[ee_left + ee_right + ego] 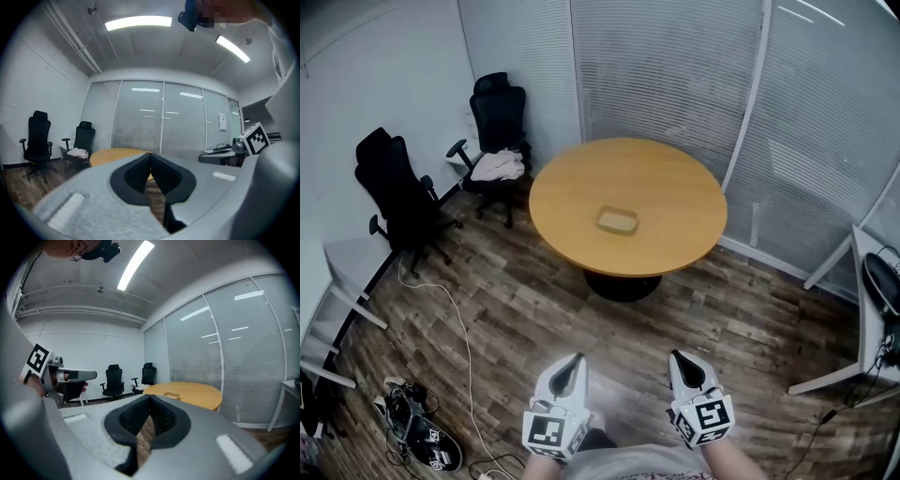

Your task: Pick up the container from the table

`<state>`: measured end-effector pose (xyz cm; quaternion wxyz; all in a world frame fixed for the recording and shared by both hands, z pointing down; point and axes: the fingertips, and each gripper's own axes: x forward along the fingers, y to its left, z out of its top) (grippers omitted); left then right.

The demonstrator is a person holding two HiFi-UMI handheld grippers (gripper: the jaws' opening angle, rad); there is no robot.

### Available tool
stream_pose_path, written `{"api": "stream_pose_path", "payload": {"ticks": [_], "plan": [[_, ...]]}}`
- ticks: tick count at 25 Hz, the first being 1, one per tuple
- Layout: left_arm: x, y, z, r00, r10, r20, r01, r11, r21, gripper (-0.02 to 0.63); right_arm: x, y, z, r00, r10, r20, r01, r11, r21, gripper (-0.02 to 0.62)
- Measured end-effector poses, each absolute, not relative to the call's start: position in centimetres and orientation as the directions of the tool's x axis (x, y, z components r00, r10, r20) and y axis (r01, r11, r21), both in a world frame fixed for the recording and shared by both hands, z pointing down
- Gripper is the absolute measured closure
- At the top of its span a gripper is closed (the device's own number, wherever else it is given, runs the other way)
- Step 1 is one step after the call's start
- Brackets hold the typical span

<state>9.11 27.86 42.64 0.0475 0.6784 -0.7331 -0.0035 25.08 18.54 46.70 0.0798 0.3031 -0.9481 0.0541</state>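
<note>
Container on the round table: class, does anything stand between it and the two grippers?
Nothing visible does. The container lies alone on the round table; only open wood floor separates it from the left gripper and right gripper.

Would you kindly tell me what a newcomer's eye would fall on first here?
The round wooden table at the room's centre stands out, with a small shallow container on it. At the head view's bottom, the left claw and right claw hang shut and empty over the plank floor. Two black office chairs stand at the left.
</note>
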Motion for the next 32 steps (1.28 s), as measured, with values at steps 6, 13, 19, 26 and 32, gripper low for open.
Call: {"api": "stream_pose_path", "payload": {"ticks": [6,13,19,26,32], "plan": [[1.0,26.8,43.1,-0.061,-0.996,0.058,-0.994,0.066,0.089,0.600,17.3,17.9,46.6,-0.790,-0.589,0.171,-0.602,0.798,-0.030,0.592],[-4.9,27.6,43.6,-0.078,-0.994,0.079,-0.992,0.085,0.088,0.600,11.9,17.2,46.5,-0.784,-0.596,0.176,-0.604,0.797,0.009,0.592],[-8.1,26.1,44.6,-0.116,-0.989,0.089,-0.988,0.124,0.091,0.600,10.0,14.3,47.7,-0.769,-0.609,0.194,-0.622,0.783,-0.008,0.592],[-11.6,20.3,44.2,-0.141,-0.987,0.078,-0.986,0.147,0.074,0.600,6.5,7.9,47.6,-0.771,-0.612,0.176,-0.622,0.783,-0.006,0.592],[-14.9,11.8,44.3,-0.148,-0.985,0.094,-0.986,0.154,0.065,0.600,3.3,-1.2,47.8,-0.768,-0.616,0.174,-0.628,0.778,-0.022,0.592]]}}
